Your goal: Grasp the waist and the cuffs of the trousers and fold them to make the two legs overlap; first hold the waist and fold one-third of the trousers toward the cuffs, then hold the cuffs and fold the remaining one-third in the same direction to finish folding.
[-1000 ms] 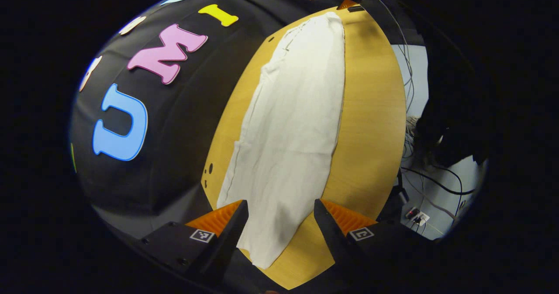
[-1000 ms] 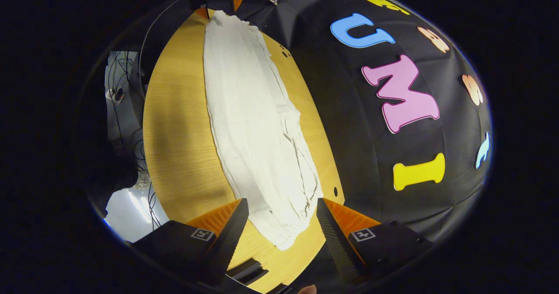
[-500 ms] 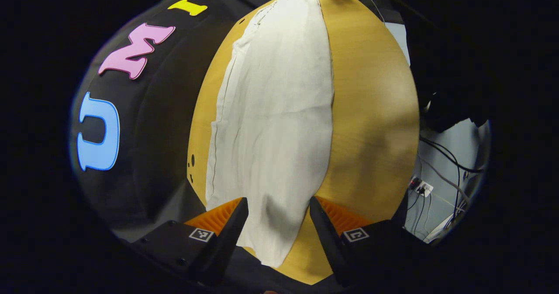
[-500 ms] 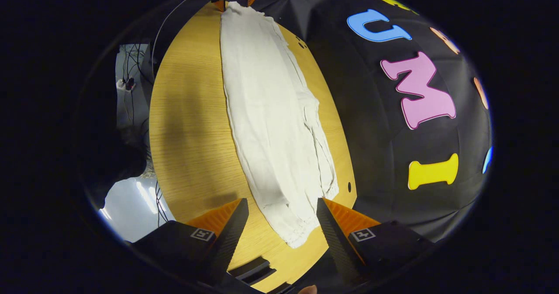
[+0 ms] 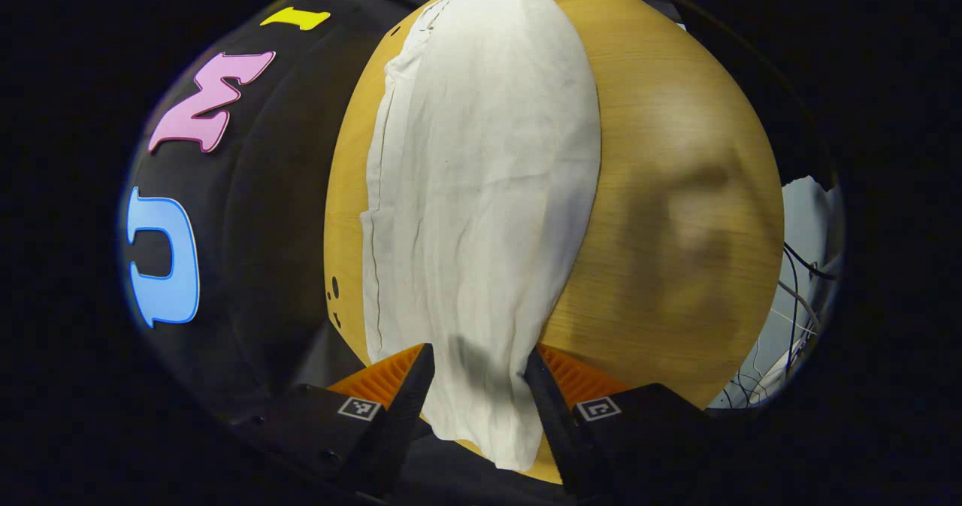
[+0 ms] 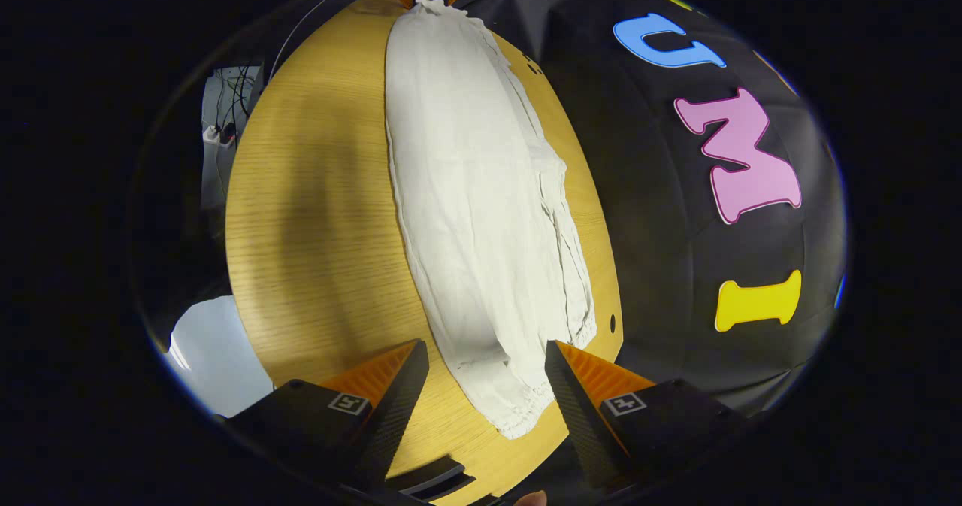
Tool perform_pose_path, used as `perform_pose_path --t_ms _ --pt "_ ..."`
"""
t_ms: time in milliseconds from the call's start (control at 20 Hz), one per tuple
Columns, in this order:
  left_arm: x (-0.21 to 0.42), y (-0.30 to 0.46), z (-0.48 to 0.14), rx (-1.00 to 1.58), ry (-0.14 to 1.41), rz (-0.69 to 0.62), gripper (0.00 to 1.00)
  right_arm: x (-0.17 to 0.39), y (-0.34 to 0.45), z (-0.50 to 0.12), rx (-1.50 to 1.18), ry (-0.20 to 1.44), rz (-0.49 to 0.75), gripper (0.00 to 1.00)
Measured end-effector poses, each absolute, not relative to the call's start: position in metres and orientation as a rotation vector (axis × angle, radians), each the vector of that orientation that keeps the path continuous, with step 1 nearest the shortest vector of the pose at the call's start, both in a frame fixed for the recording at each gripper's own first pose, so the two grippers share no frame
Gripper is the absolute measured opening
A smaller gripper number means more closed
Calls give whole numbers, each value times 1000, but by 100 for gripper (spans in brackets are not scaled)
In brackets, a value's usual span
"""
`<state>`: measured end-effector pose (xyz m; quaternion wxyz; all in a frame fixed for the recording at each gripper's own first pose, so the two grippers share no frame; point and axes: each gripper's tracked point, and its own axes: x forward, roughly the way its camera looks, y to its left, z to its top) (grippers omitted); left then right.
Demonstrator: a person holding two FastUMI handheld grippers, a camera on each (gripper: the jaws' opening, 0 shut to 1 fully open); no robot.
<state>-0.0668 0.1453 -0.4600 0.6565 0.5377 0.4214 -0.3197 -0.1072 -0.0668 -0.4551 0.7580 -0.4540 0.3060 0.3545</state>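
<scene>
wooden table, white trousers lying lengthwise, wrinkled

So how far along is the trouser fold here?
Done: the legs look overlapped, trousers a single strip on the table. In hand: left gripper and right gripper, both open, straddle opposite ends. Left: both one-third folds.
</scene>
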Motion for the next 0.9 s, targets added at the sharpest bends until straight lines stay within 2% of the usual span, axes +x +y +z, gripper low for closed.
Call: perform_pose_path --t_ms 200,250,300,350,400,450,500,550,600,750,800,850,900 --pt "-61 148 -470 1209 990 -711 60 -86 -60 -463 -1014 622 779 94" --pt "-62 148 -471 1210 1001 -707 49 -82 -59 -466 -1016 619 782 93" --pt "-62 148 -474 1212 1010 -705 43 -78 -58 -471 -1016 621 788 90" --pt "-64 150 -474 1213 1022 -702 33 -76 -58 -473 -1020 624 787 87" --pt "-65 151 -475 1206 1039 -701 28 -72 -57 -479 -1022 631 788 78" --pt "-66 152 -476 1197 1045 -702 17 -71 -57 -484 -1023 637 788 82" --pt "-67 150 -477 1187 1056 -703 13 -72 -56 -494 -1019 658 801 59" --pt "-67 151 -476 1180 1058 -697 10 -77 -55 -497 -1020 683 809 48" --pt "-67 151 -475 1177 1053 -685 9 -79 -53 -497 -1027 681 822 17" --pt "-66 150 -475 1186 1024 -658 6 -79 -53 -497 -1047 677 836 8" --pt "-65 149 -475 1198 1015 -653 6 -79 -54 -497 -1028 685 840 8" --pt "-66 151 -475 1201 1017 -645 6 -78 -55 -496 -1006 699 838 17" --pt "-66 149 -475 1189 1023 -637 6 -79 -58 -495 -995 714 831 6"
